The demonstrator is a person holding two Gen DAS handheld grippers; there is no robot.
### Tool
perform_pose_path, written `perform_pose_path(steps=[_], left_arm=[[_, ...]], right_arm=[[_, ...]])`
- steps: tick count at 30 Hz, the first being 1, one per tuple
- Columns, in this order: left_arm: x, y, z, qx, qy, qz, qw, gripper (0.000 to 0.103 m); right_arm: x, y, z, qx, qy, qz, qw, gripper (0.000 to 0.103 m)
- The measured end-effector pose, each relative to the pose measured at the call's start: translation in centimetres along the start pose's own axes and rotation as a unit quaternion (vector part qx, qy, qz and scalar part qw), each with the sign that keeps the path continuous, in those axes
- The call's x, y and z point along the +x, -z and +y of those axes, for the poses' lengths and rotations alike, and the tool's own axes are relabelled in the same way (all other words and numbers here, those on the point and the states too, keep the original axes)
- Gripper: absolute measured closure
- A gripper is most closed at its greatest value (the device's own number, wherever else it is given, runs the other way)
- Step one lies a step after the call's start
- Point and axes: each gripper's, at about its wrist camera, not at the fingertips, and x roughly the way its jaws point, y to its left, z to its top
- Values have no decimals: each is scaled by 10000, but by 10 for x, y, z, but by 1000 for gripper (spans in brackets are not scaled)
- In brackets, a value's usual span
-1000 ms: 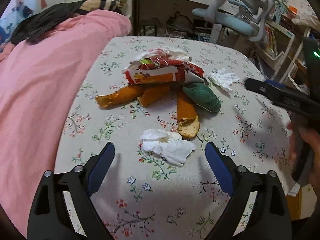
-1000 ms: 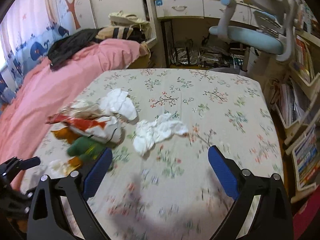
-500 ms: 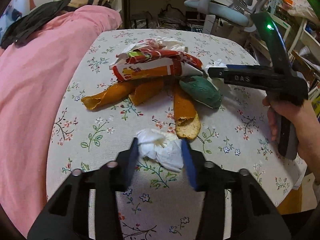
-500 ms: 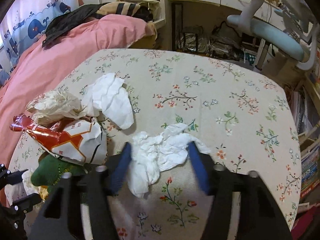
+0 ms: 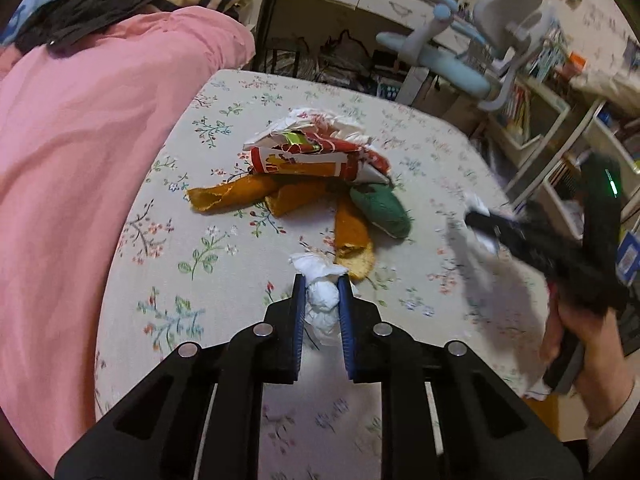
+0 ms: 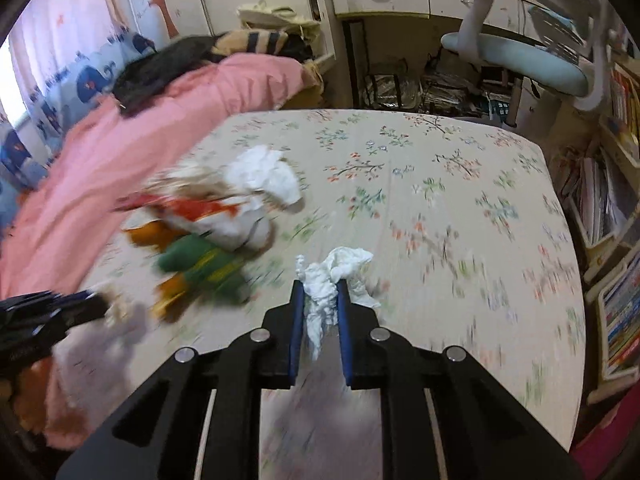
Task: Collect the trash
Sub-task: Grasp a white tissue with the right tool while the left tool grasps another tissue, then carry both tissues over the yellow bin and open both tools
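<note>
Left wrist view: left gripper (image 5: 320, 284) has its jaws nearly together and closing, blue pads pressed on both sides of a crumpled white tissue (image 5: 322, 300), which bulges out past the tips. Landmark = the red-and-white wrapper (image 5: 316, 160) mid-table. That tissue sits on the near side of the wrapper, just beside the tip of an orange peel strip (image 5: 352, 236) that runs down from under it. Two more orange strips (image 5: 240, 196) fan out below-left of the wrapper; a green lump (image 5: 382, 210) lies below-right of it, touching the strip. All on a floral tablecloth (image 5: 192, 248).

Far right of the wrapper, blurred, the right gripper (image 5: 480, 220) shows side-on in a hand (image 5: 576, 340), w/ something white at its tips; can't tell jaw gap from this angle.

Right wrist view: right gripper (image 6: 318, 284) jaws also almost shut and closing, pads squeezing a second white tissue (image 6: 324, 292); its loose end flares out beyond the tips. It's to the right of and nearer than the wrapper (image 6: 200, 208). Another tissue wad (image 6: 266, 176) rests against the wrapper's far-right side. Left gripper's black tips (image 6: 48, 312) poke in at left edge, blurred.
</note>
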Motion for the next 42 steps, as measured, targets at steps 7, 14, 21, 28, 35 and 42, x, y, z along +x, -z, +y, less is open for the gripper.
perform_pose_path(steps=[7,14,21,28,35,42], left_arm=[[-30,25,-12,-7,67,-150,9999,88],[-59,52,-26,162,-118,-273,9994,88],[-85,81,-39,347,-229,-371,9984,88],[-102,108,-49,476,-281,-364,9978,88],[-112,135,-60,627,-320,-295,9971,88],[-116,156,-69,734,-366,-206,9964,88]], right_arm=[[-46,24,18,126,-346,-202,9991,86],[-73,49,37,165,-719,-435,9963,86],[-85,77,65,19,-965,-369,9946,86],[-88,118,88,-59,-1154,-89,9933,86],[-87,154,106,-107,-1302,228,9912,85],[-86,181,118,-194,-1361,516,9892,84]])
